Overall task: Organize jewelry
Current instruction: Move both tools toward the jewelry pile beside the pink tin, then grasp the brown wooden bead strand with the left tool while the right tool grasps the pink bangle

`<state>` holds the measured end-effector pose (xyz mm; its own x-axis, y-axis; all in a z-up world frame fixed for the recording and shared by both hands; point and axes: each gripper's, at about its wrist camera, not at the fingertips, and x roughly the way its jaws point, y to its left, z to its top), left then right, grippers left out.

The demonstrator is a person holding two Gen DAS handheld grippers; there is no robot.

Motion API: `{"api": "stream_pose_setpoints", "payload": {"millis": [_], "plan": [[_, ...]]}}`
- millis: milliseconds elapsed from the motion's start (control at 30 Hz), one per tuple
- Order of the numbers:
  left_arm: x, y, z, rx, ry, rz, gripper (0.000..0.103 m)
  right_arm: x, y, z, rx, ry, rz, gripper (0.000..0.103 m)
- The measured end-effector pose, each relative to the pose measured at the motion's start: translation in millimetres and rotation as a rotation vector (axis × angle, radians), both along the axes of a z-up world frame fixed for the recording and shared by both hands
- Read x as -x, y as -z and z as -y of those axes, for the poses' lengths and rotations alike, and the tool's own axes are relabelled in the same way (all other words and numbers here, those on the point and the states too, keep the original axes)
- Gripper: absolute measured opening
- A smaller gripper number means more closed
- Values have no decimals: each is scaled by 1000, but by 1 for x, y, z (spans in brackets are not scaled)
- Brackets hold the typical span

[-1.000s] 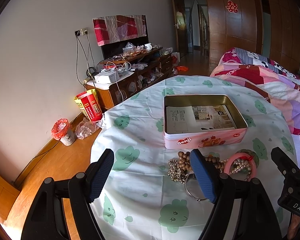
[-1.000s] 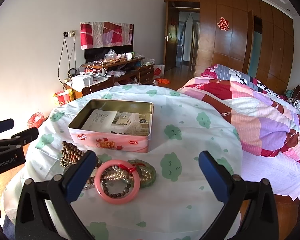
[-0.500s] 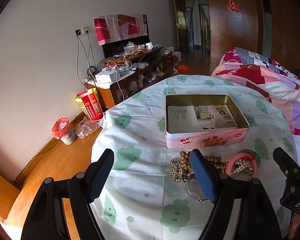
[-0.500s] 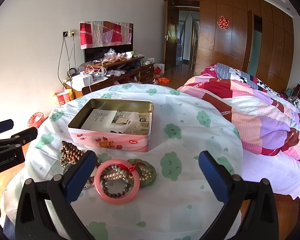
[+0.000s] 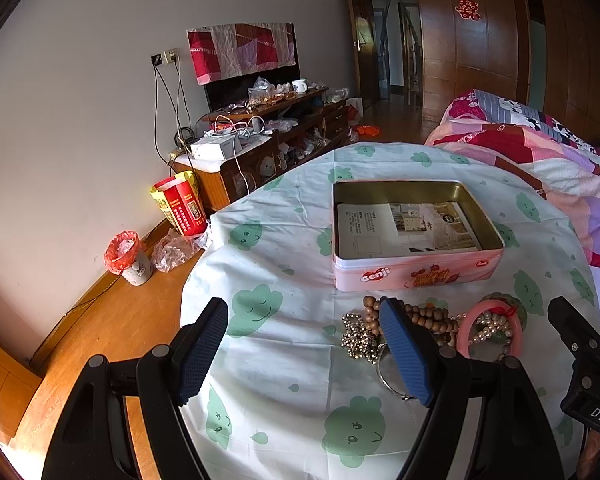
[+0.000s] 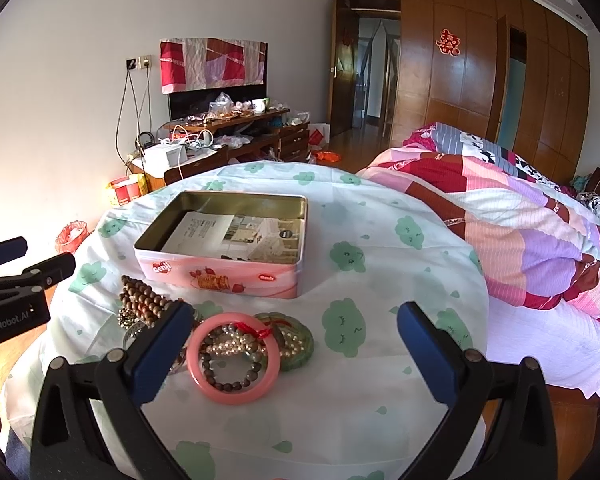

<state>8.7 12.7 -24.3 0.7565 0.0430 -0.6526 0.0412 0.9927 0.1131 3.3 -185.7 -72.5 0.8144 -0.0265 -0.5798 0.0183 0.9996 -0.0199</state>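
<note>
An open pink tin point(image 5: 416, 274) point(image 6: 220, 276) with papers inside stands on the round table point(image 5: 292, 360) point(image 6: 380, 360). In front of it lies a heap of jewelry: a pink bangle point(image 6: 233, 358) point(image 5: 466, 330), a green bangle point(image 6: 300, 342), pearl strands point(image 6: 224, 344), brown wooden beads point(image 6: 140, 298) point(image 5: 424, 318), a metallic bead chain point(image 5: 358, 340) and a silver ring bangle point(image 5: 386, 372). My left gripper point(image 5: 304, 350) is open and empty, left of the heap. My right gripper point(image 6: 292, 352) is open and empty, with the pink bangle between its fingers in view.
A bed with a patchwork quilt point(image 6: 520, 240) borders the table on the right. A cluttered TV cabinet point(image 5: 260, 148) stands by the far wall. A small bin point(image 5: 126, 258) and a red-yellow bag point(image 5: 178, 208) sit on the wooden floor at left.
Both views have shifted very slightly; the tin and jewelry lie where they were. Both grippers stay open.
</note>
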Motion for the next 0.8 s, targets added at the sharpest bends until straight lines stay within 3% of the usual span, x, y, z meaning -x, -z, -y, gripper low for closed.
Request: {"api": "stream_pose_setpoints", "payload": {"millis": [300,800], "plan": [[-14,30,-8,47,-6,-80,78,-9,20,9,13,15,-54,103],[-41,41,32,51,85,-100,78,-19,39,18,-9,27,-114,103]]}}
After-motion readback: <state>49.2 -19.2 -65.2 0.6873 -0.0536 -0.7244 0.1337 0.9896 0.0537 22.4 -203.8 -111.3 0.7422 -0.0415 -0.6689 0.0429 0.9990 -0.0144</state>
